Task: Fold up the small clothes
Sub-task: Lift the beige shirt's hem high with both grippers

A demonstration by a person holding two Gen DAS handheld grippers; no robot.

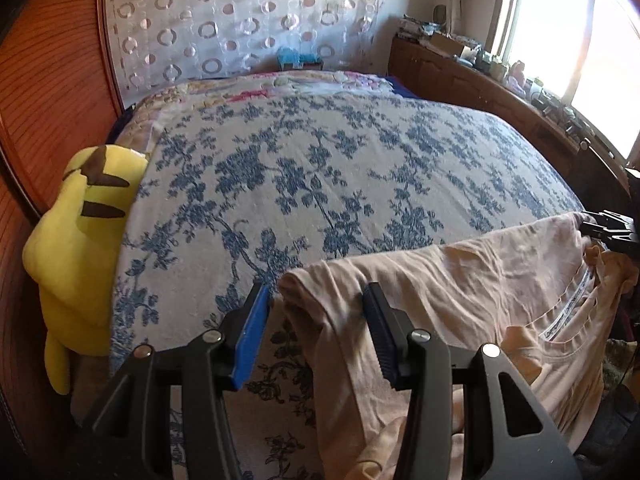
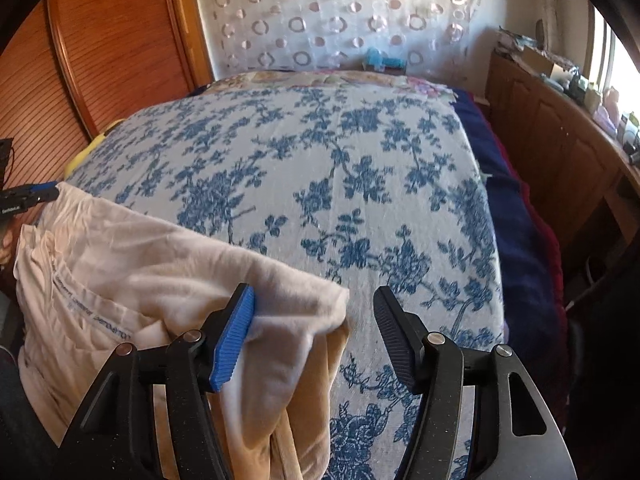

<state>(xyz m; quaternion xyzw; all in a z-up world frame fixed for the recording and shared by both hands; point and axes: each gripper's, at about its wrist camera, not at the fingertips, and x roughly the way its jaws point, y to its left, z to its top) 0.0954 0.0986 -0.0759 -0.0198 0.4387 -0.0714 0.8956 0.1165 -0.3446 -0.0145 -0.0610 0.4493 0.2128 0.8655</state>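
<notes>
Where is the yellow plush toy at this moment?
In the left wrist view, the plush toy is at the far left, wedged between the bed edge and the wooden wardrobe, well left of the shirt.

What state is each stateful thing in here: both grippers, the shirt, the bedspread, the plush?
left gripper: open, jaws either side of a shirt corner, not clamped.
right gripper: open, the other shirt corner between its jaws.
peach shirt: unfolded, wrinkled, spread along the bed's near edge, neckline showing.
blue floral bedspread: spread flat over the bed.
yellow plush toy: wedged between bed and wooden wall panel.
</notes>
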